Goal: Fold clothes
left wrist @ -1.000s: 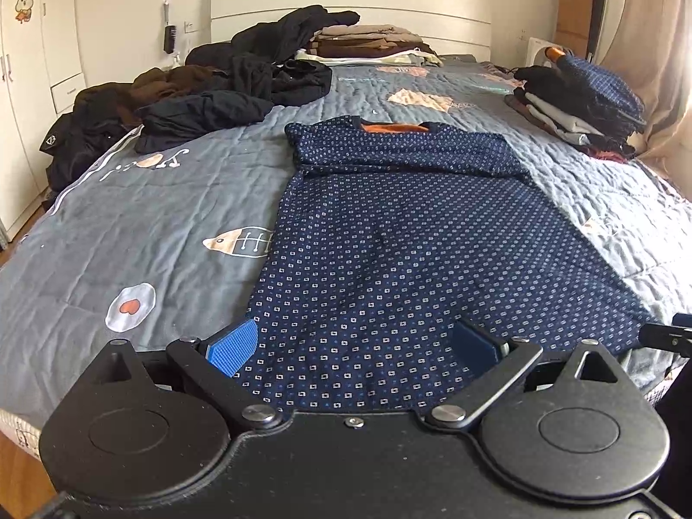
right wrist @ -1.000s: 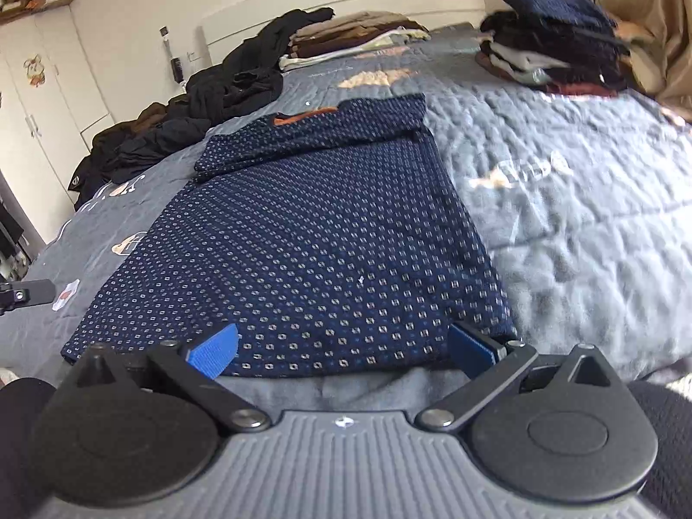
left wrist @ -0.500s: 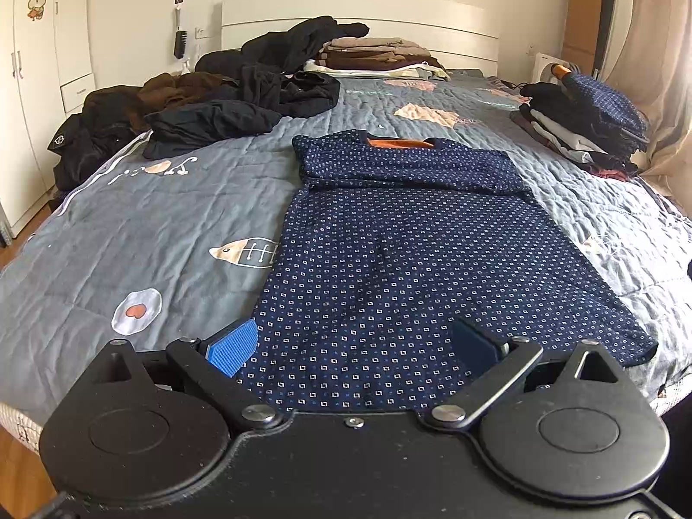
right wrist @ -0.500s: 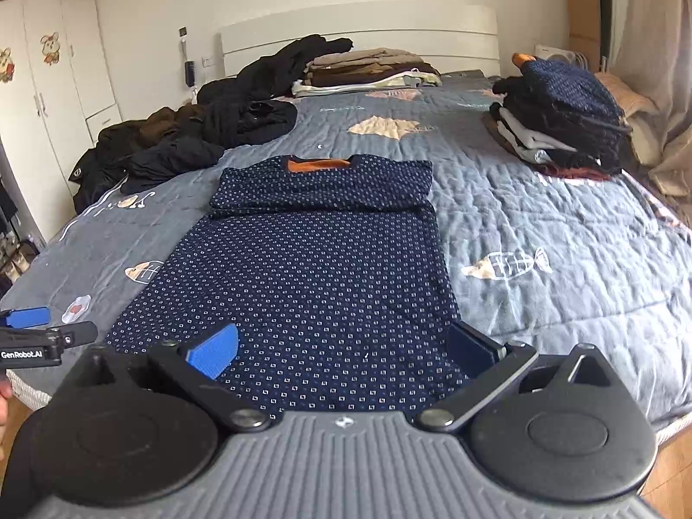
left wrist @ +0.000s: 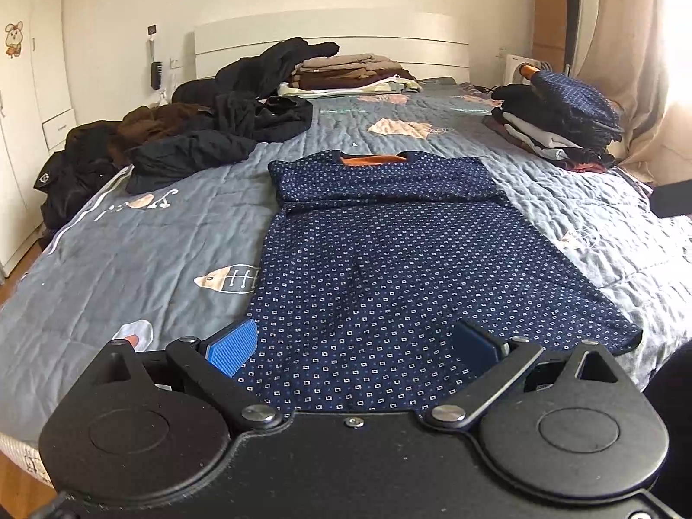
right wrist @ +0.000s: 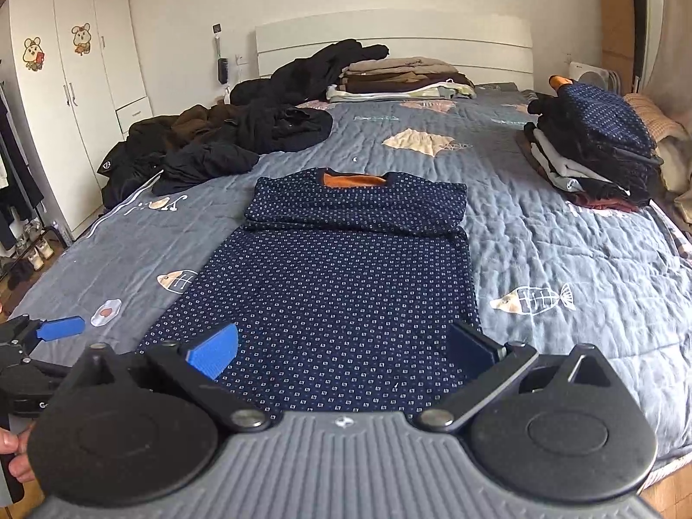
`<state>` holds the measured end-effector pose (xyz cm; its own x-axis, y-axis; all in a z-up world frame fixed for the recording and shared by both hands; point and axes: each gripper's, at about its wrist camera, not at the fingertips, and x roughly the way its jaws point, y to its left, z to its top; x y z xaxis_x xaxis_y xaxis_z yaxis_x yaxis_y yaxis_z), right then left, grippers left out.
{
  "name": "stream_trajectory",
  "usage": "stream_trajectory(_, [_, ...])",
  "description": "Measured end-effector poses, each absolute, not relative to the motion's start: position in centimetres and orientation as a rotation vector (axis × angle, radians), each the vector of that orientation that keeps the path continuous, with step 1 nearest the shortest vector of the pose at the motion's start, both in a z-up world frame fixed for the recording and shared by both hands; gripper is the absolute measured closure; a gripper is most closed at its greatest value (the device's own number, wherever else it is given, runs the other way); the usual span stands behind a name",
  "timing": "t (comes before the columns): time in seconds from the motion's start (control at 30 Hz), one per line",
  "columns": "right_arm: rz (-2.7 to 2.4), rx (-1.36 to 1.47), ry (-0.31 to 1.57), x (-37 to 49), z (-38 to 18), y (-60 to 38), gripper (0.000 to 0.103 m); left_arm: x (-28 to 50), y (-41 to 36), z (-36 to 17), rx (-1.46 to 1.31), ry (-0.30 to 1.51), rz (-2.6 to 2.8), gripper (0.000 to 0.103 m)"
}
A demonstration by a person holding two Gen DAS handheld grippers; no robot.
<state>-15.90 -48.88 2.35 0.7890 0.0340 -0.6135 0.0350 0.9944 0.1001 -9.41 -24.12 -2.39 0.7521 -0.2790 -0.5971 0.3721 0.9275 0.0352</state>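
Navy dotted knit sweater (left wrist: 389, 268), sleeves folded in, flat on grey quilted bed (left wrist: 129, 251); L tongs (left wrist: 352, 344) & R tongs (right wrist: 341, 346) both apart, empty, near sweater hem.

This is a bedroom in a home. A wide bed with a grey quilted bedspread (right wrist: 540, 233) printed with cartoon fish fills the room, backed by a white panelled headboard (right wrist: 393, 39). White wardrobe doors (right wrist: 65, 86) carrying cartoon mouse stickers (right wrist: 33, 54) line the left wall, with shoes (right wrist: 36, 255) on the wooden floor below. A beige curtain (left wrist: 627, 65) hangs at the right. A heap of dark unfolded clothes (left wrist: 190, 138) and a stack of folded garments (right wrist: 592, 147) lie on the bedspread.
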Motion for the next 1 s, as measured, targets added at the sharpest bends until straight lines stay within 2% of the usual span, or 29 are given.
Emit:
stream_trajectory(0.53, [-0.041,0.102,0.706,-12.7,2.0,-50.7,0.000,-7.1,-23.3,-2.5,0.155,0.653,-0.351,0.006])
stream_trajectory(1.0, [0.040,0.025,0.702,-13.0,3.2,-47.8,0.000,-9.6,-21.8,-0.3,0.158,0.609,-0.313,0.006])
